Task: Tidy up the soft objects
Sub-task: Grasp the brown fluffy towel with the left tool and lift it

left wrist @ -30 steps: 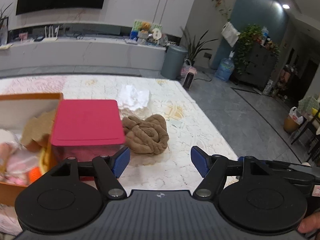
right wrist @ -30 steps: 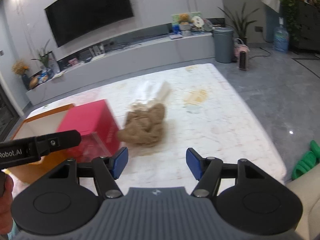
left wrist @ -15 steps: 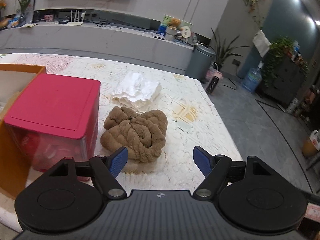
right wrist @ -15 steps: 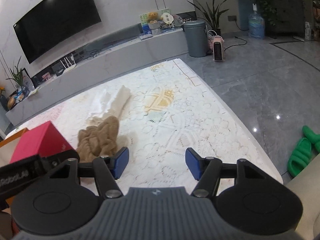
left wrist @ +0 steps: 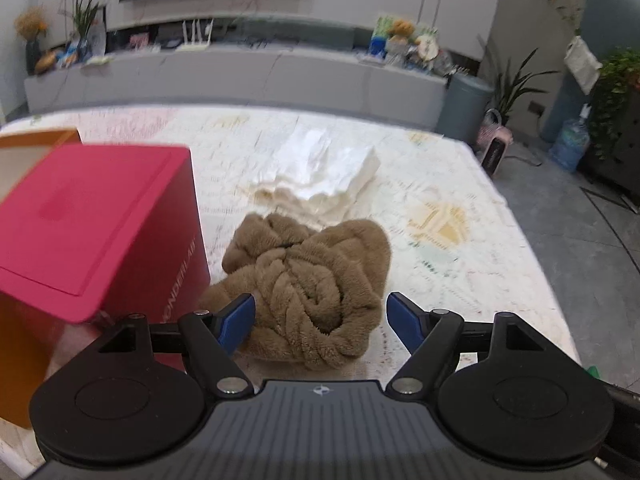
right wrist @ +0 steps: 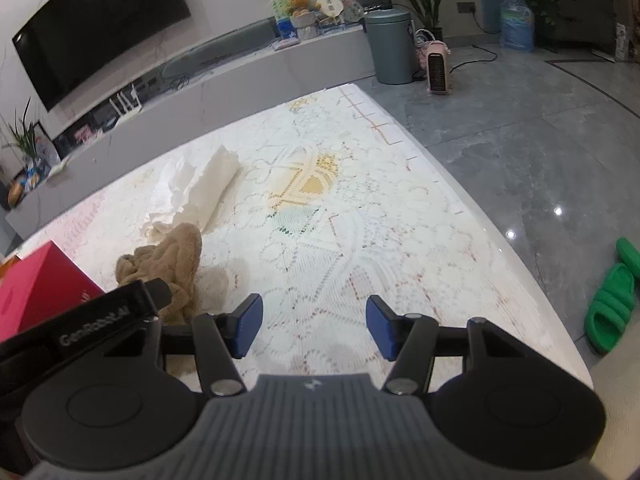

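Left gripper (left wrist: 320,322): jaws stood wide apart, having just been opening; the near end of the brown towel sat in the gap, with neither blue pad pressing on it.
Right gripper (right wrist: 314,326): jaws stood apart, having just been closing a little; only bare lace cloth showed between the pads, nothing gripped.
Brown towel (left wrist: 308,284): a crumpled, twisted plush heap directly ahead of the left gripper, lying on the table; from the right gripper it lay ahead and to the left (right wrist: 168,268), partly behind the left tool's black body.
Red box (left wrist: 92,220): just left of the left gripper, lid on, its side close beside the towel; whether they touched I could not tell. In the right wrist view its corner showed at the far left (right wrist: 40,288).
Orange box (left wrist: 24,344): left of the left gripper, behind and beside the red box.
White cloth (left wrist: 320,172): beyond the brown towel, farther ahead of the left gripper, rumpled and meeting the towel's far edge; ahead-left of the right gripper (right wrist: 196,190).
Table (right wrist: 360,240): covered in pale lace, under both grippers.
Green slippers (right wrist: 612,300): on the grey floor, off to the right of the right gripper.
Grey bin (right wrist: 390,48): far ahead, on the floor past the table.
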Demonstrator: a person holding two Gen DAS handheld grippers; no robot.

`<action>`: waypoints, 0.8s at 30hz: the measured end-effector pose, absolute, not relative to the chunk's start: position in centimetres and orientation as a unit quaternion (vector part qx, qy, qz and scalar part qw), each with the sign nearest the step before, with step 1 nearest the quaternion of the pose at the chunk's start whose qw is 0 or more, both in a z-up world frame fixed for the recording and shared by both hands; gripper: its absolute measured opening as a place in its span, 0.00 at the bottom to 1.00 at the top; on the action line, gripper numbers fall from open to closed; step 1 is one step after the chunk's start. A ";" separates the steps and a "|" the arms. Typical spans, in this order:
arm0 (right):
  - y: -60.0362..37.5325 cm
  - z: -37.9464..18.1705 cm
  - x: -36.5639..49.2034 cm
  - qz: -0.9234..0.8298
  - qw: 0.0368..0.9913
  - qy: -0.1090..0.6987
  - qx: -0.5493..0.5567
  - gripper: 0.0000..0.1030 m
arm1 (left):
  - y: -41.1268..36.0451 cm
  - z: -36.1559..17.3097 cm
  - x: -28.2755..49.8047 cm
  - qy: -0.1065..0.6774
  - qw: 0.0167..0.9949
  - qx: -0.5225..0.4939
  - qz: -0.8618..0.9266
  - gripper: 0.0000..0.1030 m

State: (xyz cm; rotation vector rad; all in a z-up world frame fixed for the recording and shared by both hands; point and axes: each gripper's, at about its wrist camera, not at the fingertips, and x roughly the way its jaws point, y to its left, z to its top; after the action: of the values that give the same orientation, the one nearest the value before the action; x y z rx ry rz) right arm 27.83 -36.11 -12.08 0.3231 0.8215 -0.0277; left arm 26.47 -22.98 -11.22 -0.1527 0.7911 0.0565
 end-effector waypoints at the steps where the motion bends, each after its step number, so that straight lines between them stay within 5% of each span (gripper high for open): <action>1: -36.1 -12.3 28.2 -0.011 0.903 0.400 0.154 0.55 | -22.9 -11.5 26.8 0.390 0.917 -0.075 0.029 0.85; 11: -35.5 -13.9 29.0 0.000 0.901 0.414 0.129 0.56 | -23.4 -13.5 28.1 0.413 0.908 -0.060 0.038 0.90; 21: -36.3 -14.6 29.0 -0.006 0.895 0.423 0.141 0.56 | -22.9 -13.4 27.4 0.394 0.918 -0.036 0.036 0.49; 24: -36.1 -14.3 28.8 -0.002 0.899 0.415 0.138 0.56 | -22.7 -13.1 27.2 0.387 0.921 -0.033 0.032 0.46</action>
State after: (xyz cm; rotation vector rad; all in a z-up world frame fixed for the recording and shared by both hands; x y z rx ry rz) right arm 28.81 -36.08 -14.28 0.2863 0.8599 -0.0045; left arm 27.15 -22.71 -13.08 -0.0683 0.7959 0.0654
